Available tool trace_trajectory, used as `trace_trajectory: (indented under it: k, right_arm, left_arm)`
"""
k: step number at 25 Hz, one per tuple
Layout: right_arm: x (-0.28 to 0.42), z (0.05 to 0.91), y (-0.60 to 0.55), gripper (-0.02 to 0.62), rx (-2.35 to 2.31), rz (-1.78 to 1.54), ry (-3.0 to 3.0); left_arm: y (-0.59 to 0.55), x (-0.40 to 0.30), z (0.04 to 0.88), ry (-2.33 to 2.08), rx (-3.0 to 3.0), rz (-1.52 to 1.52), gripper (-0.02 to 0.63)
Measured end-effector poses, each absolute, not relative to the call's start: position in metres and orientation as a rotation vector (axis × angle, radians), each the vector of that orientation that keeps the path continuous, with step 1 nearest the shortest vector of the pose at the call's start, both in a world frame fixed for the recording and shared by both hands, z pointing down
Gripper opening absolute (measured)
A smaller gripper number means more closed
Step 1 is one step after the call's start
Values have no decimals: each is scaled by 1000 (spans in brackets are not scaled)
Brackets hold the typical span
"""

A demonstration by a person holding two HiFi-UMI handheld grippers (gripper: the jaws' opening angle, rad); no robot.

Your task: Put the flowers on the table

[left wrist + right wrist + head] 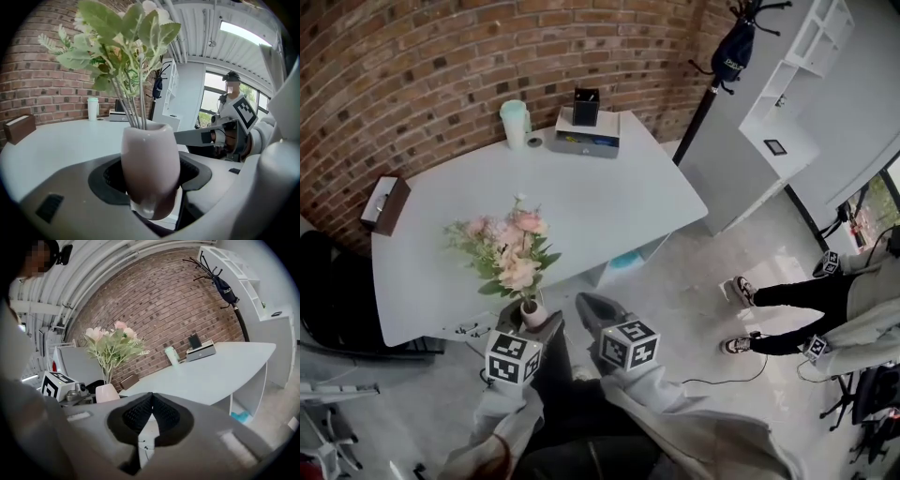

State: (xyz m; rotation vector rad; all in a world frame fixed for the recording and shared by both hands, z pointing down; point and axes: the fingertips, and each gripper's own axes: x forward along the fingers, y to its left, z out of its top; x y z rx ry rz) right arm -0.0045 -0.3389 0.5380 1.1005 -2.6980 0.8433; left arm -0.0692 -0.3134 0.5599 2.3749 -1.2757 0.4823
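A bunch of pink flowers with green leaves [511,248] stands in a pale pink vase [532,311]. My left gripper [531,323] is shut on the vase, and in the left gripper view both pads press its sides [151,168] while the stems and leaves [117,42] rise upright. The vase is held just off the near edge of the white table [600,202]. To its right my right gripper [591,309] is shut with nothing in it. Its jaws meet [150,398] in the right gripper view, with the vase [107,393] to the left.
At the table's far edge stand a mint cup [515,122] and a grey box with a black holder [587,131]; a brown box [384,203] lies at its left end. A black chair [328,300] is left, white shelves [787,103] and a seated person [825,300] right.
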Motion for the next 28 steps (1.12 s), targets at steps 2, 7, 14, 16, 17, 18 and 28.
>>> trace_trajectory:
  k: [2,7,14,16,17,18,28]
  right_arm:
    - [-7,535,-359,0,1125,844,-2694]
    - [-19,523,-411,0,1187,843,-2670]
    - [-54,502,-487,0,1215,792,-2701]
    - [-67,500,-505,0,1205,765,-2704]
    - [-72,499,-514,0,1205,756,-2701]
    - [-76,499,-521,0,1209,752,-2698]
    - [-87,527,-567,0,1263,717,-2610]
  left_arm:
    - [-336,-74,559,-1260,2392,491,276]
    - [-390,-92,553,-1203,2433,512,276]
    - [-473,-126,541,-1206,2474,501,276]
    - [-496,-135,541,-1199,2492,510,276]
    - [-507,-140,542,-1199,2503,517,276]
    - [-518,-145,544,-1201,2515,524,276]
    - [-598,-168,572,-1231,2565,537,276]
